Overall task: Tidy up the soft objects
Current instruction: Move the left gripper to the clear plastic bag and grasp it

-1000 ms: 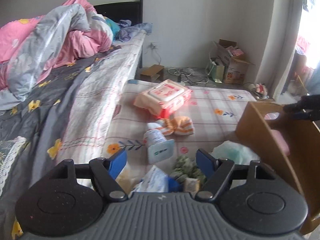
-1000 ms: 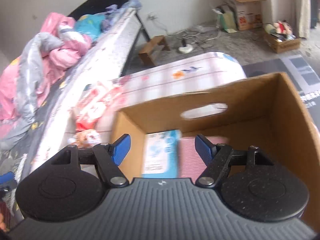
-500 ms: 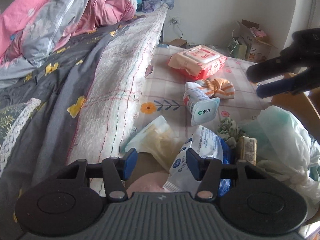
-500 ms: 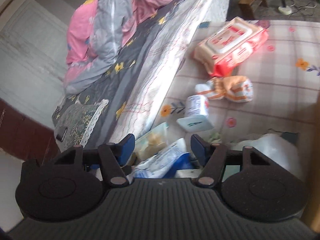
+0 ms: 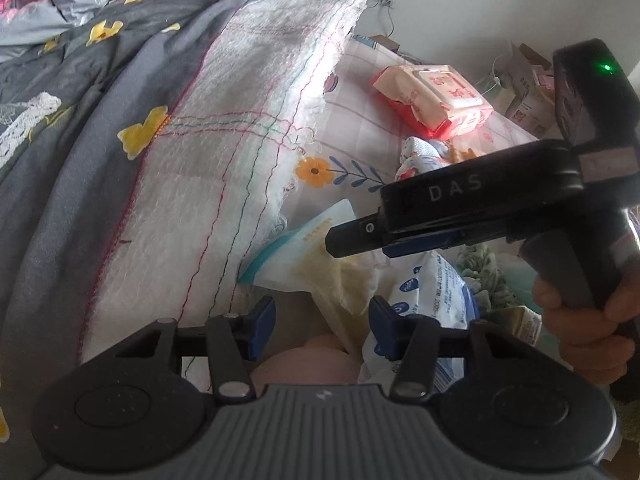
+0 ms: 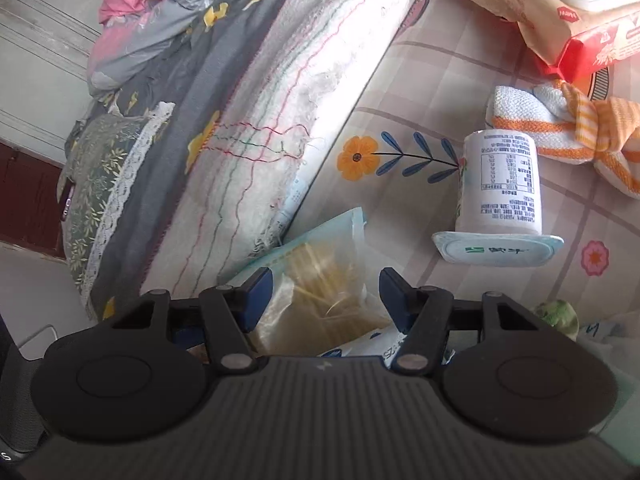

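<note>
A clear pouch of yellow noodles [image 6: 328, 280] with a teal edge lies on the checked mat against the mattress side. My right gripper [image 6: 326, 300] is open, its blue pads on either side of the pouch just above it. In the left wrist view the right gripper [image 5: 360, 236] reaches in from the right over the same pouch [image 5: 320, 256]. My left gripper [image 5: 322, 328] is open and empty, low over a pink object [image 5: 308, 364] and a white and blue packet [image 5: 428, 300].
A white yoghurt cup [image 6: 500, 196] lies on its side on the mat. An orange-striped cloth bundle [image 6: 572, 132] and a red wet-wipes pack [image 6: 560, 8] lie beyond it. The mattress with grey flowered bedding [image 6: 180, 92] rises on the left. A green cloth [image 5: 484, 276] lies right.
My right gripper left the cardboard box and swung down over the pile to the noodle pouch. My left gripper moved closer and lower toward the pile. Both stayed open.
</note>
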Available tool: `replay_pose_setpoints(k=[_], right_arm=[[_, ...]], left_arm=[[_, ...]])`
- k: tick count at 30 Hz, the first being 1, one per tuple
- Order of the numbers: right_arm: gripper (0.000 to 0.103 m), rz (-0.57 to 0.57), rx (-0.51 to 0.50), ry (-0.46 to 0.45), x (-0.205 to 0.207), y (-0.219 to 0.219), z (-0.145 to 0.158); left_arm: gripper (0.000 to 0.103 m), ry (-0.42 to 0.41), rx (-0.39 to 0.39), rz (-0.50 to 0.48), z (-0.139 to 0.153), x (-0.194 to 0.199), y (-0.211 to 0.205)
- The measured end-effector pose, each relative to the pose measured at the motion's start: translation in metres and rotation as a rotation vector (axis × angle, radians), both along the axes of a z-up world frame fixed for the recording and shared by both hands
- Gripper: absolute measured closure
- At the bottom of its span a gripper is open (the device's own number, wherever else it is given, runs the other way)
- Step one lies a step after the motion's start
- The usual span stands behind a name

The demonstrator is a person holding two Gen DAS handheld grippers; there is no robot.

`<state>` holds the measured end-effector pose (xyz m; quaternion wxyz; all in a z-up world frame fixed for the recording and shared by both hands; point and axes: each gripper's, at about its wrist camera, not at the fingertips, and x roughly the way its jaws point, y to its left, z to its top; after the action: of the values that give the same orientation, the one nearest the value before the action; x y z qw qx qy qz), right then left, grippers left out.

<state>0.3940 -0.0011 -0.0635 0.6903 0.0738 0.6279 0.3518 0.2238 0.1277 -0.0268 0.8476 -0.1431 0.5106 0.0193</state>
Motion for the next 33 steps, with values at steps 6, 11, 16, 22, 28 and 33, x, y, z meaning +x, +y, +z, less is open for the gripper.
replay_pose_setpoints(k=[6,11,16,22,28,33], right_arm=[[0.039,0.003,-0.020,0.035,0.011,0.007,-0.017],[0.038,-0.016,0.010,0.092,0.020,0.007,-0.027],[0.043,-0.027,0.090,0.157,0.023,0.003,-0.035],[0.060,-0.041,0.149,0.111,0.018,-0.005,-0.017],[0.064,-0.081,0.216,0.070,0.017,-0.023,0.011],[0.065,-0.105,0.277,0.004,0.008,-0.042,0.040]], left_arm=[[0.047,0.053,-0.050,0.026,-0.014,0.017,0.006],[0.046,0.055,-0.049,0.018,-0.020,0.027,0.002],[0.056,0.039,-0.060,0.017,-0.021,0.031,-0.003],[0.063,-0.023,-0.016,0.010,-0.003,0.029,-0.010],[0.063,-0.101,0.028,0.004,0.023,0.020,-0.019],[0.063,-0.183,0.068,-0.020,0.051,0.011,-0.031]])
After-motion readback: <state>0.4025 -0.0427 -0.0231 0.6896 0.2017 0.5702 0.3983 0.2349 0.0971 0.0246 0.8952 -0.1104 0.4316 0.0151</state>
